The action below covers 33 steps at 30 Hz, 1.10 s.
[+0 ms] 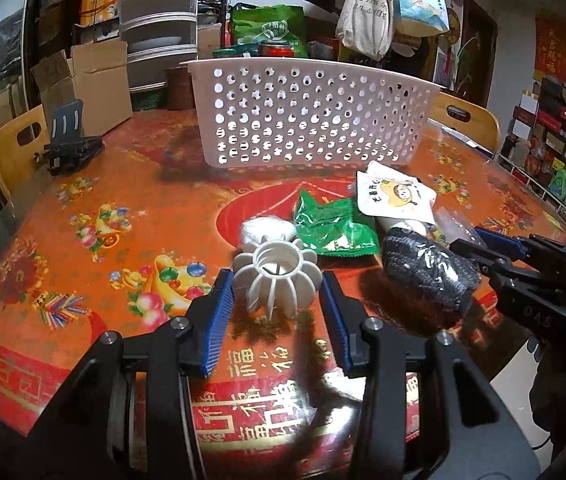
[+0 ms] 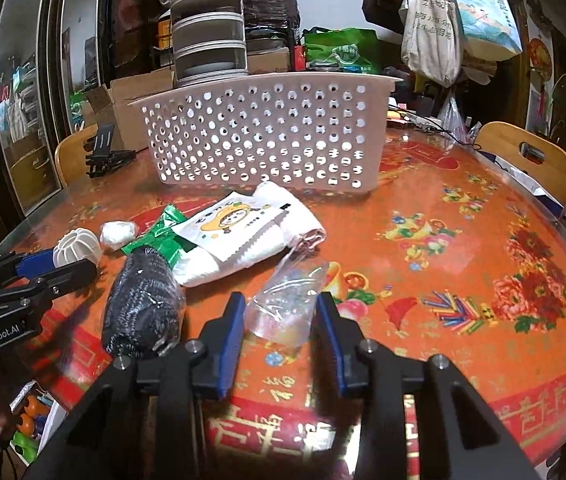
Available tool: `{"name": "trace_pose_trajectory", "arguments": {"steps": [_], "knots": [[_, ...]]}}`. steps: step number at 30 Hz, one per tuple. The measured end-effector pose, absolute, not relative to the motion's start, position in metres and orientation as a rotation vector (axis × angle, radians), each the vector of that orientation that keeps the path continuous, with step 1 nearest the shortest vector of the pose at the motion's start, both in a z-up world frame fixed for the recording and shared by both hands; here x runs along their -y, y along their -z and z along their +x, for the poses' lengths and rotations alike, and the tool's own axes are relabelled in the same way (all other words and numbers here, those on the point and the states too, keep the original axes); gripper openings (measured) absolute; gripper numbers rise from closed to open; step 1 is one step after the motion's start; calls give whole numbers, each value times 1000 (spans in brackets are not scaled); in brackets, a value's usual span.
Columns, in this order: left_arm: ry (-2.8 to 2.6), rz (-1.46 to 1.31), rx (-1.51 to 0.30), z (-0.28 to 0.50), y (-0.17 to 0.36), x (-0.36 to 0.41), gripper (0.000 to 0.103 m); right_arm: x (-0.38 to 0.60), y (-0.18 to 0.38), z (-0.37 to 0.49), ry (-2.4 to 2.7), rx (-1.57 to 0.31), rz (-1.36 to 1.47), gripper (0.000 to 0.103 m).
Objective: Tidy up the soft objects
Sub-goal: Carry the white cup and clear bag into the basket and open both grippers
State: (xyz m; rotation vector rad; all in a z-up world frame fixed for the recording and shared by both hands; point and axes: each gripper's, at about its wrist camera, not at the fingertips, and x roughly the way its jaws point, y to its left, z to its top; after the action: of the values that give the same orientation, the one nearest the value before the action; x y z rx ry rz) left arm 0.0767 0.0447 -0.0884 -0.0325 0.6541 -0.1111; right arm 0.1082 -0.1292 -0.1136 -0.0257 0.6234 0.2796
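Note:
My left gripper [image 1: 275, 280] is open, its blue pads on either side of a white ribbed plastic ball [image 1: 275, 276] on the table. My right gripper [image 2: 281, 304] is open around a clear plastic bag [image 2: 289, 298]. Between them lie a dark knitted item in clear wrap [image 2: 143, 304], a green packet [image 1: 333, 228], a white wad [image 1: 267, 229] and a white pouch with a yellow cartoon [image 2: 235, 220] on white cloth [image 2: 303, 224]. A white perforated basket [image 1: 307, 116] stands behind them.
The red patterned tablecloth [image 2: 463, 280] covers the table. A black phone stand [image 1: 69, 140] sits at the far left. Cardboard boxes [image 1: 91, 80], stacked containers [image 2: 209, 36] and hanging bags [image 2: 431, 28] crowd the back. Wooden chairs [image 2: 531, 156] stand at the table's edges.

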Motion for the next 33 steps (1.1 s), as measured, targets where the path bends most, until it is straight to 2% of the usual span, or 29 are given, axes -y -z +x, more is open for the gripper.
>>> {"name": "trace_pose_trajectory", "arguments": {"steps": [18,33], "knots": [[124,-24,-617,84,59,-40,41,148,80,95,-289,-535,-9,35],[152,-13,-535,111,7,-47,41,140,20,120,-322,-460,-53,35]]}}
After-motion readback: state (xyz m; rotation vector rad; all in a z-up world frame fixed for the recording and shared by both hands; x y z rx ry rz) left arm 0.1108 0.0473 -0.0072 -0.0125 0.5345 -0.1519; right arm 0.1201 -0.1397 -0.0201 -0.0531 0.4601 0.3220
